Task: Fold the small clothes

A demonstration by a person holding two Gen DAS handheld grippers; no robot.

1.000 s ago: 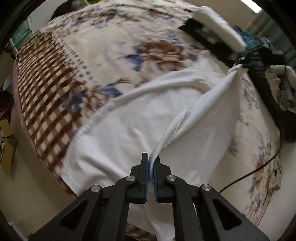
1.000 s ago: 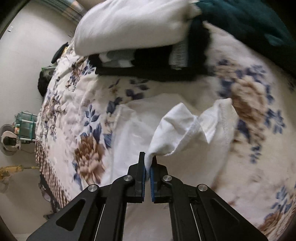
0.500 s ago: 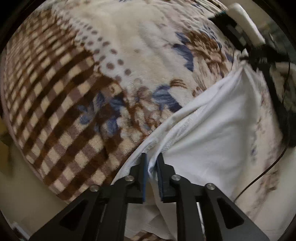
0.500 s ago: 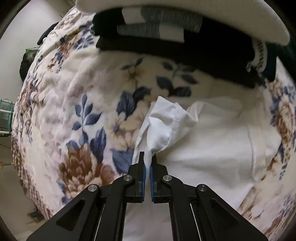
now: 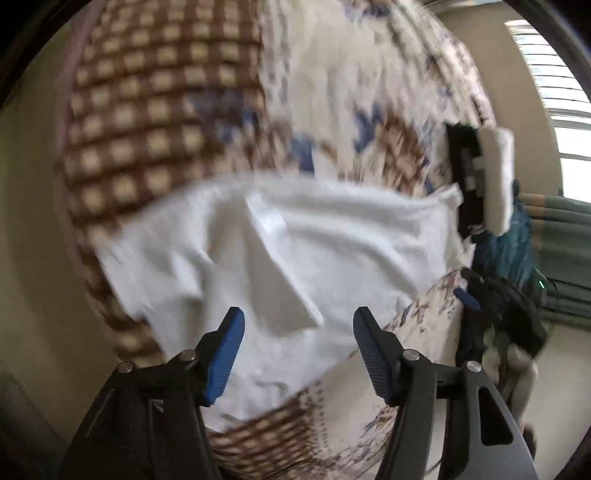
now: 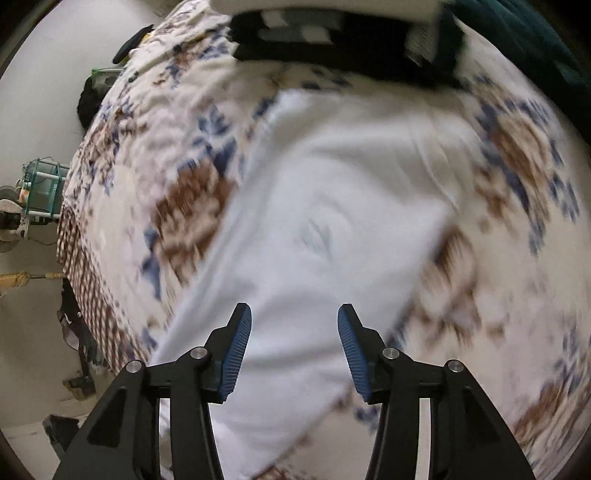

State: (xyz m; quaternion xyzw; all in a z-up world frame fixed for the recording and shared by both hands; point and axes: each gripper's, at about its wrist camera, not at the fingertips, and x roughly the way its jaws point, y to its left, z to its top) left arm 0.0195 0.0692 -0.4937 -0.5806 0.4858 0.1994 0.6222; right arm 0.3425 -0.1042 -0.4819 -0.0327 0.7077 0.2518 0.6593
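Note:
A white garment (image 5: 295, 251) lies folded over on the floral blanket (image 5: 332, 74), with a raised crease running down its middle. My left gripper (image 5: 298, 325) is open and empty, just above the garment's near edge. In the right wrist view the same white garment (image 6: 325, 221) lies flat on the blanket (image 6: 155, 155). My right gripper (image 6: 294, 325) is open and empty above it. Both views are motion-blurred.
A stack of folded clothes, black under white (image 5: 480, 177), sits at the blanket's far side, next to a teal cloth (image 5: 506, 251); the stack also shows in the right wrist view (image 6: 332, 33). The bed edge with the brown checked border (image 5: 140, 110) drops to the floor. The other gripper (image 5: 506, 306) is at right.
Both grippers have opened and let go of the white garment's edges. The garment has dropped flat onto the blanket, folded over. Both grippers have pulled back from it.

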